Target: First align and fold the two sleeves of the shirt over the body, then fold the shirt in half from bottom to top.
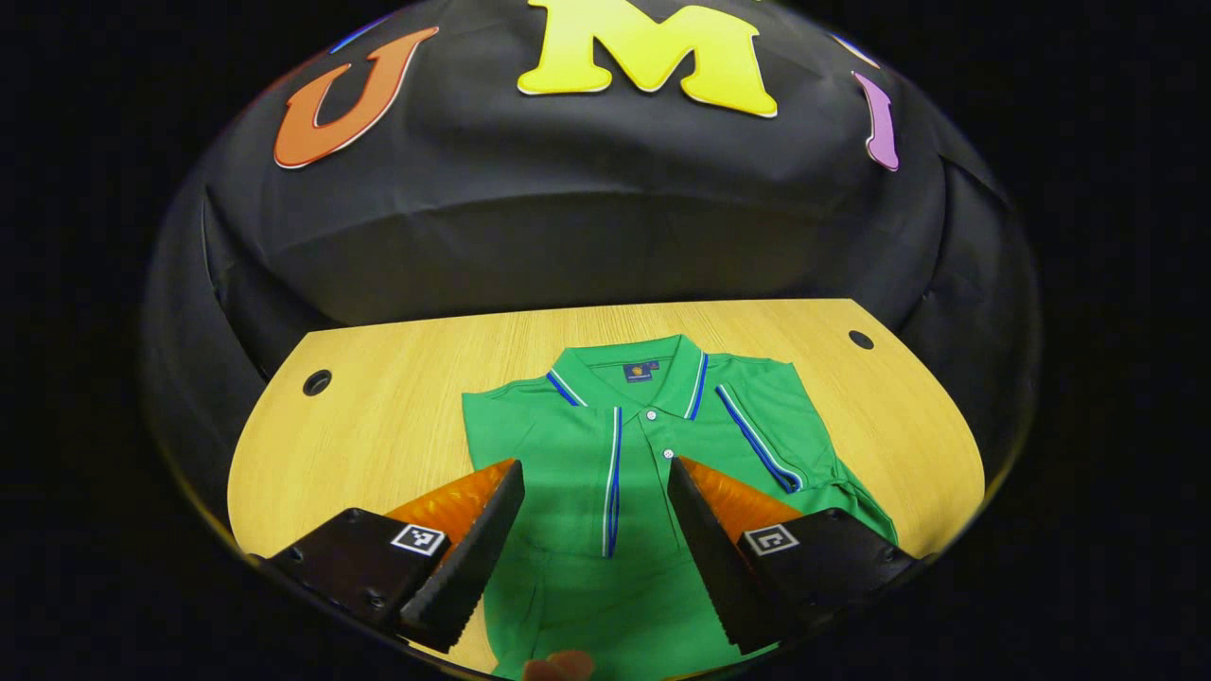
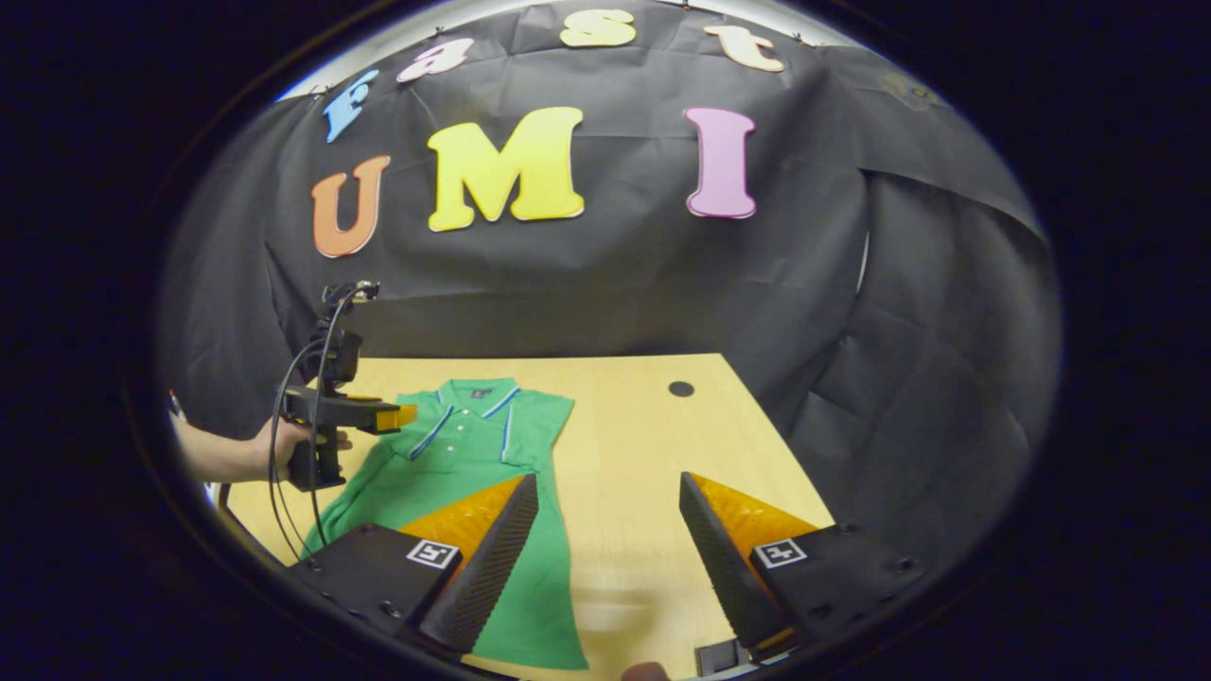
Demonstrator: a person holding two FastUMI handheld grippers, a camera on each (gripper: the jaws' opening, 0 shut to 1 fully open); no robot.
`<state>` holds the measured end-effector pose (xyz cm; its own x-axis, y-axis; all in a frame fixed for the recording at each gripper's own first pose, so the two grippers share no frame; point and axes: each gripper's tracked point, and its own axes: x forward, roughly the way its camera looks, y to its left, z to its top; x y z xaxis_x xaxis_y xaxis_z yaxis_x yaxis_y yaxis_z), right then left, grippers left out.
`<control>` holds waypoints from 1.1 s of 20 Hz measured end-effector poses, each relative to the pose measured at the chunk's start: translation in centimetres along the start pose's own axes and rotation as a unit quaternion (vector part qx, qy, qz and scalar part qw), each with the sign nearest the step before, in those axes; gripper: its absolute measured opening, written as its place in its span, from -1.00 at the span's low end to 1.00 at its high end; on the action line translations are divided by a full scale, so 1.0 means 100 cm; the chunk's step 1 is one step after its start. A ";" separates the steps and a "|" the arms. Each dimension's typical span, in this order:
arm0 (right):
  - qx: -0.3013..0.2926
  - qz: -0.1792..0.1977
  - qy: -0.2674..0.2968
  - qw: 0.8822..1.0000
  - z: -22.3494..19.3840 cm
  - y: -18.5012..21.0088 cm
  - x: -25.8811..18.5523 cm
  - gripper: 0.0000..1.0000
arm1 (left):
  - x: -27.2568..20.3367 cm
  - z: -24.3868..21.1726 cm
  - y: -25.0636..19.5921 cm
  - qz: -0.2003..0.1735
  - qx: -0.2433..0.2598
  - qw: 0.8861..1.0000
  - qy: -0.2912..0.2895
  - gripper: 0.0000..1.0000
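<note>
A green polo shirt point(image 1: 568, 454) lies flat on the wooden table point(image 1: 397, 416), collar at the far end. Both sleeves look folded in over the body, and a striped hem point(image 1: 757, 437) slants across the right chest. My left gripper point(image 1: 594, 465) hovers open above the shirt's chest, holding nothing. From the right gripper view, a hand point(image 2: 284, 445) holds the left gripper point(image 2: 383, 414) over the shirt's point(image 2: 473, 454) left shoulder. My right gripper point(image 2: 606, 480) stands open over bare table point(image 2: 624, 426) just right of the shirt's side edge.
The tabletop has round cable holes at its far corners point(image 1: 317, 382) point(image 1: 861, 339) point(image 2: 680, 388). Black cloth walls close in behind and to the right. Cables point(image 2: 284, 416) hang from the left gripper. Bare wood lies on both sides of the shirt.
</note>
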<state>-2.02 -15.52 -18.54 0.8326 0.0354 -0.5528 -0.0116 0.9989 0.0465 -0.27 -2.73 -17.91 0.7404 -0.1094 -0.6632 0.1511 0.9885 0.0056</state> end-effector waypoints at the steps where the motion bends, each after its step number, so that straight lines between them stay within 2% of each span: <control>1: -0.006 0.006 0.003 1.000 -0.001 0.005 0.003 0.93 | -0.007 -0.001 0.004 0.005 0.000 1.000 -0.003 1.00; 5: -0.015 0.028 0.034 0.999 -0.020 0.026 0.010 0.93 | -0.040 -0.017 0.007 0.009 -0.026 1.000 0.004 0.97; 11: -0.047 0.045 0.066 0.996 -0.052 0.046 0.004 0.94 | -0.090 -0.053 0.026 0.029 -0.025 0.999 0.024 0.96; 14: -0.061 0.050 0.083 0.993 -0.068 0.046 -0.004 0.94 | -0.109 -0.078 0.026 0.027 -0.031 0.998 0.052 0.96; 22: -0.098 0.062 0.173 0.978 -0.152 0.038 -0.029 0.94 | -0.148 -0.146 0.034 -0.001 0.013 0.988 0.155 0.97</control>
<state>-12.93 -11.32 -29.40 0.5818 0.1313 -0.8027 -0.2350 0.9719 -0.0113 -20.26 3.73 -18.99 0.5053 -0.0697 -0.8601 0.1725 0.9848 0.0215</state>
